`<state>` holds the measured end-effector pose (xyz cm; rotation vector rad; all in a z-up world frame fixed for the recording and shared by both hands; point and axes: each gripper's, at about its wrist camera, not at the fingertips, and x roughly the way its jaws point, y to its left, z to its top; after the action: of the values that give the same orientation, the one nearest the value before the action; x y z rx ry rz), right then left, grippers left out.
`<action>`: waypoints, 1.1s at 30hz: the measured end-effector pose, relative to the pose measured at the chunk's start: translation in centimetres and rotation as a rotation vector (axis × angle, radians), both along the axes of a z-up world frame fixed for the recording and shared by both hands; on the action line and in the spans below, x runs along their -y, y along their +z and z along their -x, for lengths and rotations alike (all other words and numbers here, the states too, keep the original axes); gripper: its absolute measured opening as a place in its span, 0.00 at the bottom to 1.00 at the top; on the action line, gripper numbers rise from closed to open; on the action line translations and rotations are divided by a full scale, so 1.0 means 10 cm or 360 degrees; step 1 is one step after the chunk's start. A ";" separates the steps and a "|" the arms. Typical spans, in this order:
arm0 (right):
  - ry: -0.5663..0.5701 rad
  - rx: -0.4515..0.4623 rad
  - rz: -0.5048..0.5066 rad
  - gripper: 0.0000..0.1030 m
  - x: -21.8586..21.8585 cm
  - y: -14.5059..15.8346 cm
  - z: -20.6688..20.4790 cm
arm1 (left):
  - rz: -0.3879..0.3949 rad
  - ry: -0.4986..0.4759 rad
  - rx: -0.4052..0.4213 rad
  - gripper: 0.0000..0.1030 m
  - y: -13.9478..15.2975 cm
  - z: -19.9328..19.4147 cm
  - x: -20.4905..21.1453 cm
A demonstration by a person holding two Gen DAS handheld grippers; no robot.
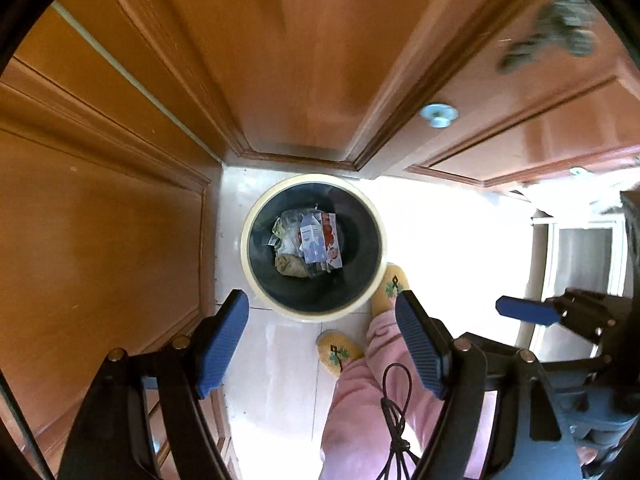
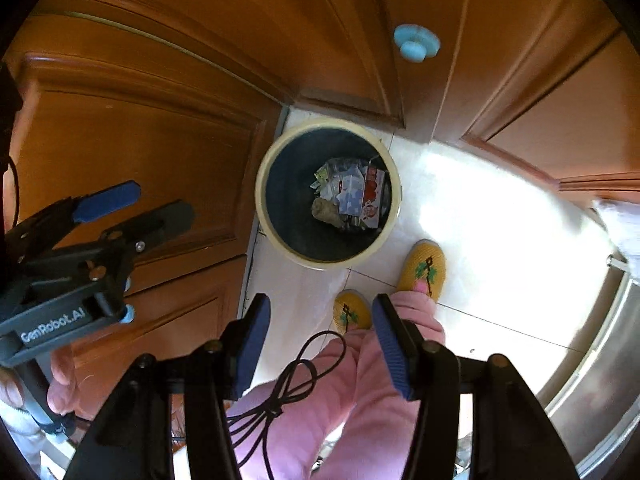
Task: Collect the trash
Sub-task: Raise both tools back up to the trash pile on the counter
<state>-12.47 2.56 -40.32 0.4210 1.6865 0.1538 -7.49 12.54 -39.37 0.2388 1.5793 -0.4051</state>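
Observation:
A round bin with a cream rim [image 1: 246, 240] and a dark liner stands on the pale floor, in a corner between wooden cabinet doors. Inside lie a red and white wrapper [image 1: 331, 240], a blue and white packet [image 1: 312, 244] and a brown crumpled lump [image 1: 290, 266]. My left gripper [image 1: 320, 298] hangs high above the bin, pointing straight down, open and empty. My right gripper [image 2: 322, 302] hovers beside it, also open and empty, above the floor near the bin's rim [image 2: 264, 184]. In the right wrist view the left gripper [image 2: 162, 198] shows at the left.
Wooden cabinet doors [image 1: 120, 220] close in on the left and behind, one with a pale blue knob [image 2: 416, 44]. A person's yellow slippers [image 2: 426, 268] and pink trouser legs [image 2: 344, 400] stand beside the bin. A black cable [image 2: 288, 380] dangles. A steel appliance [image 2: 592, 360] is at right.

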 end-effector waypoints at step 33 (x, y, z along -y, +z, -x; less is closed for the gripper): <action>-0.0151 0.1106 0.0458 0.52 0.44 3.94 -0.13 | 0.0312 -0.0187 0.1095 0.81 4.12 -0.20 0.21</action>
<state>-11.21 -1.87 -0.95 0.1934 0.9816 -0.0173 -5.46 10.45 1.81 0.2830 0.8479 -0.5003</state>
